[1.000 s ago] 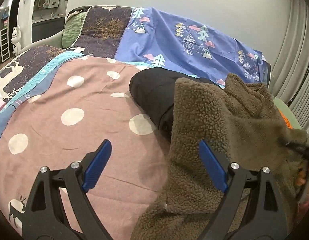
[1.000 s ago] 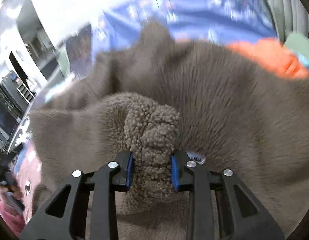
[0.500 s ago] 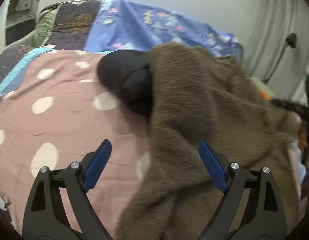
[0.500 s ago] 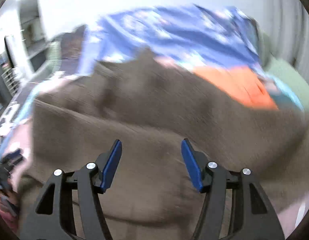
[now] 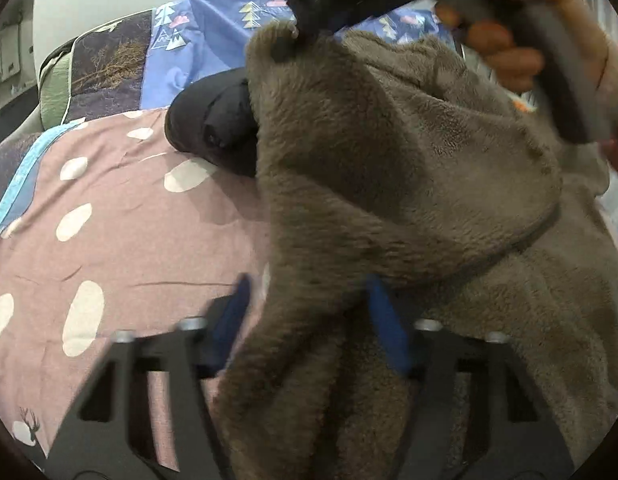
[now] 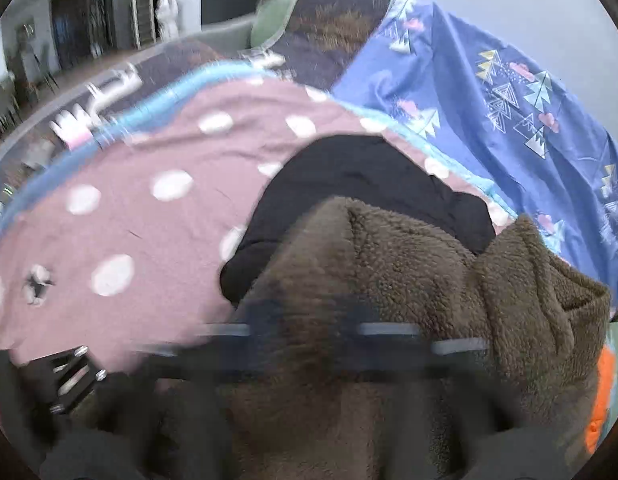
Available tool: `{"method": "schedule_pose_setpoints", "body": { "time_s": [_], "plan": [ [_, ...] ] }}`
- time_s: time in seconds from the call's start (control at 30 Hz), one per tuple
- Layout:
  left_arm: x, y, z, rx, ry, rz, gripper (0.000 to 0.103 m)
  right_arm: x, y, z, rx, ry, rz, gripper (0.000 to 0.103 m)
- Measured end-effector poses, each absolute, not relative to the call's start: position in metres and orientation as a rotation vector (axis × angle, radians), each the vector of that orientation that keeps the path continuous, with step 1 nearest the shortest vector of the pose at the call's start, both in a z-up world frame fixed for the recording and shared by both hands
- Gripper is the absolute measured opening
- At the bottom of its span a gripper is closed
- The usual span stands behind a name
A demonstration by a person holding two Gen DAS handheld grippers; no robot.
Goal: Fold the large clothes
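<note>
A: What carries it all?
B: A bed (image 5: 121,240) under a mauve cover with white dots — a blue tree-print sheet (image 6: 489,92) lies across its far end.
A: And on it?
B: A black garment (image 6: 361,188), a brown fleece garment (image 5: 389,200) overlapping it — orange fabric (image 6: 599,400) at the right edge.

No text, label, brand, number or sign can be read in either view. Only printed motifs are seen: white dots and a small deer figure on the pink bedspread (image 5: 121,248), and triangular trees with pink clouds on the blue sheet (image 6: 489,92). No lettering is made out on the brown fleece garment (image 5: 389,168).
</note>
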State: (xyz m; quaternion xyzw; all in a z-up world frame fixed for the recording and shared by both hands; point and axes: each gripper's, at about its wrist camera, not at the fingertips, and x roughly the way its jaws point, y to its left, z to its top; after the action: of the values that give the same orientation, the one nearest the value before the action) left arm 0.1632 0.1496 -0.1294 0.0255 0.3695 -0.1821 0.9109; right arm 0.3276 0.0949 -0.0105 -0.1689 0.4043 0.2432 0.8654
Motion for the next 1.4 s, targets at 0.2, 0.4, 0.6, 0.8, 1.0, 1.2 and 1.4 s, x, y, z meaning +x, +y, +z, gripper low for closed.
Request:
{"method": "schedule_pose_setpoints", "body": {
  "time_s": [0.2,0.4,0.6,0.8,1.0,1.2,1.4],
  "plan": [
    [0.171,0.189,-0.129,-0.031,0.788,-0.220,0.027,0.344,0.129,-0.020,-0.279,0.803,0.559,0.013],
    [0.188,0.223,-0.149,-0.095,0.853,-0.120,0.027,0.340,0.140,-0.040,-0.342,0.738,0.502,0.036],
    [0.169,0.238,-0.113,-0.266,0.682,-0.263,0.031,0.277,0.067,0.018,-0.209,0.608,0.462,0.061],
    [0.155,0.177,-0.107,-0.151,0.663,-0.449,0.044,0.216,-0.036,-0.035,-0.063,0.785,0.368,0.035],
    [0.172,0.130,-0.139,0.086,0.799,-0.302,0.046,0.212,-0.104,-0.138,0.059,0.921,0.213,0.032],
    [0.176,0.131,-0.141,0.080,0.812,-0.302,0.046,0.199,-0.094,-0.135,0.034,0.860,0.177,0.035],
    [0.173,0.124,-0.143,0.157,0.816,-0.279,0.054,0.183,-0.149,-0.103,0.341,0.902,0.285,0.036]
  ]
}}
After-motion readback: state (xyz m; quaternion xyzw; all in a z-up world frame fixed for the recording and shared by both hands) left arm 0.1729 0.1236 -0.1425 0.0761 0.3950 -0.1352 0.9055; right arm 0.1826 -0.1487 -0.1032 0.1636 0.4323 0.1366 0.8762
